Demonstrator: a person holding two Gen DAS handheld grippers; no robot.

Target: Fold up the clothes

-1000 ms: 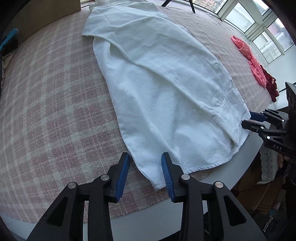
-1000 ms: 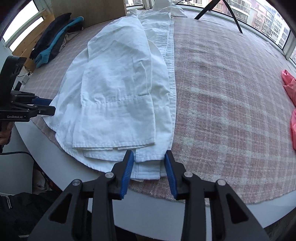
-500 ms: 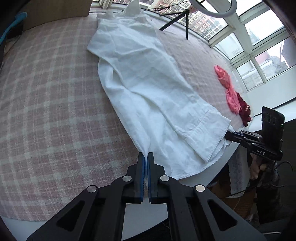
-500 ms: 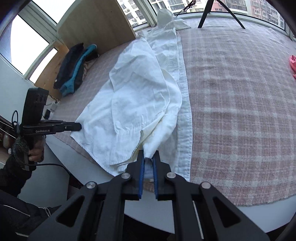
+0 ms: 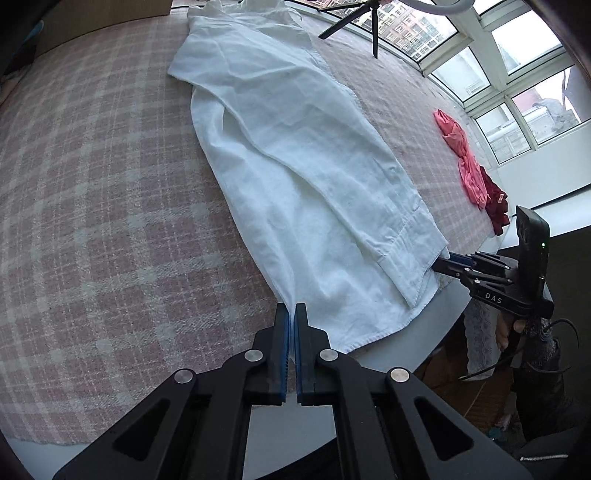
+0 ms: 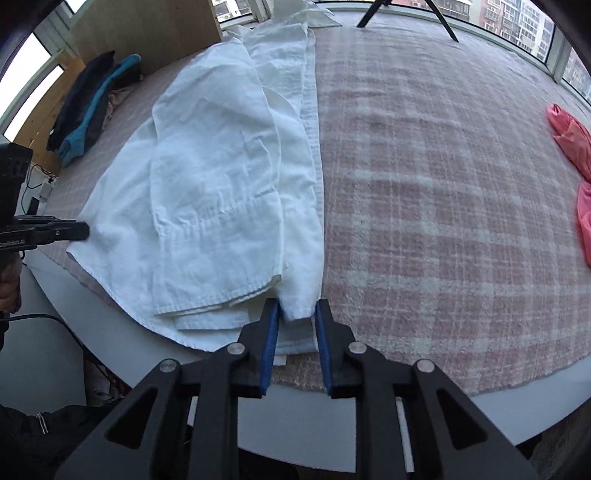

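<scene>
Bare plaid cloth (image 6: 443,192) beside shirt (image 6: 221,192)

A pink-and-white plaid cloth (image 6: 424,192) covers a pale round-edged table (image 6: 535,406). Large white-framed windows (image 5: 517,85) curve behind it, with apartment blocks (image 6: 517,22) outside — flat grey daylight comes through them. A light wooden panel (image 6: 147,29) stands at the far left side, and black tripod legs (image 5: 354,22) rest on the cloth's far edge — by the glass
</scene>
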